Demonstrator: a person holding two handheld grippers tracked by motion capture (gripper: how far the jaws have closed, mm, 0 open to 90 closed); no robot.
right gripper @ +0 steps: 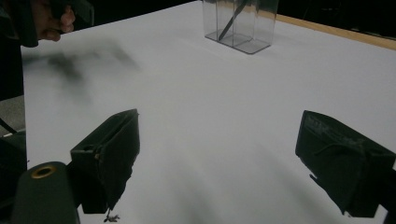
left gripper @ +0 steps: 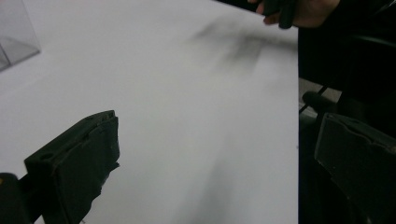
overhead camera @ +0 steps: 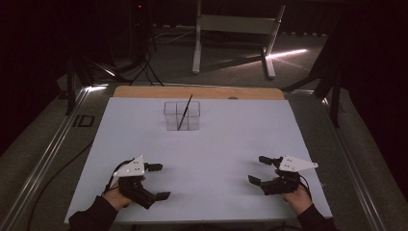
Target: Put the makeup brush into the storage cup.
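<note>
1. A clear container (overhead camera: 182, 116) stands on the far middle of the white worktop (overhead camera: 207, 144), a little left of centre. It looks split into compartments, and a thin dark stick (overhead camera: 184, 111) leans inside it.

2. The stick's lower end sits at the container's floor near the front. Its upper end tips away and to the right, clearing the rim. So its long axis runs steeply upward with a slight slant, not flat along the worktop.

3. The left claw (overhead camera: 159, 181) rests at the near left edge of the worktop, its jaws spread wide with nothing between them. In the left gripper view, bare white surface lies between the two dark jaws of that claw (left gripper: 210, 154), and a corner of the container (left gripper: 16, 32) shows far off at the upper left.

4. The right claw (overhead camera: 259, 169) rests at the near right edge, likewise gaping and empty. In the right gripper view that claw (right gripper: 219, 154) faces open worktop, with the container (right gripper: 240, 23) and the stick (right gripper: 232, 18) well ahead.

5. Both claws are well apart from the container, which lies forward of them and between the two. Judging by the high view, the left claw is somewhat nearer, since the container sits left of the midline.

6. My reading is that any reach must travel forward and inward, then meet the stick's free upper end above the rim.
</note>
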